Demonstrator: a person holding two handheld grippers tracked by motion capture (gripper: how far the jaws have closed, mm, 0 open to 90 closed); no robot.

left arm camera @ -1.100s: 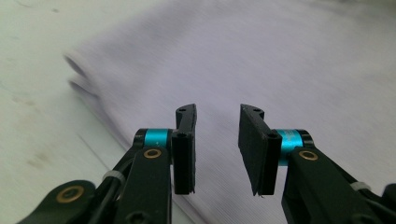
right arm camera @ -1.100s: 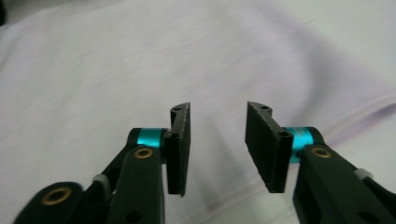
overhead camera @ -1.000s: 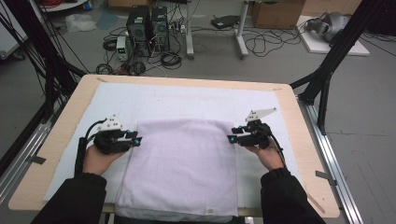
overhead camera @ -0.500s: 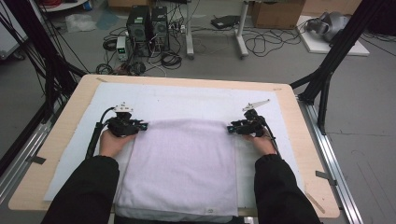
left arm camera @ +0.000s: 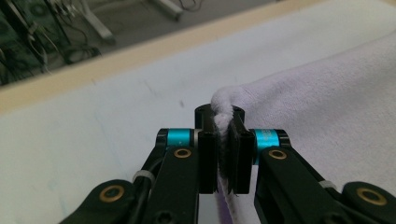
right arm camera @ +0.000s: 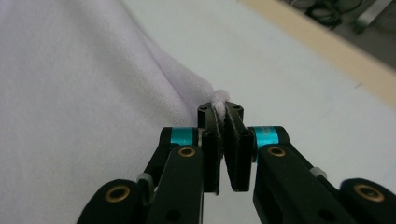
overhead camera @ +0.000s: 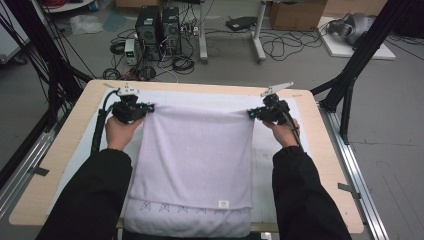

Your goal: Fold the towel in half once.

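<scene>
- Your left gripper [overhead camera: 150, 107] sits at the upper left of the towel [overhead camera: 197, 160] in the high view; its jaws have just been closing and now pinch that corner, the cloth bunched between the pads [left arm camera: 223, 140].
- Your right gripper [overhead camera: 251, 114] does the same at the towel's upper right corner; its jaws have just been closing too, and a tuft of cloth is squeezed between them [right arm camera: 219, 100].
- The towel hangs taut between the two grips across the middle of the frame, and its near hem with a small label drapes over the bottom edge of the table [overhead camera: 65, 150].
- Nothing else lies on the white mat [overhead camera: 280, 150] under the towel; bare mat shows to the left and right of it and in a strip above the grippers.
- Your sleeves [overhead camera: 90, 195] flank the towel on both sides at the bottom of the frame.
- The mat stops short of the table's wooden rim, which shows all around.
- Beyond the far edge, at the top of the frame, the grey floor carries computer towers [overhead camera: 160, 30], tangled cables [overhead camera: 280, 47] and table legs; black frame struts [overhead camera: 360, 55] slant down at both upper corners.
</scene>
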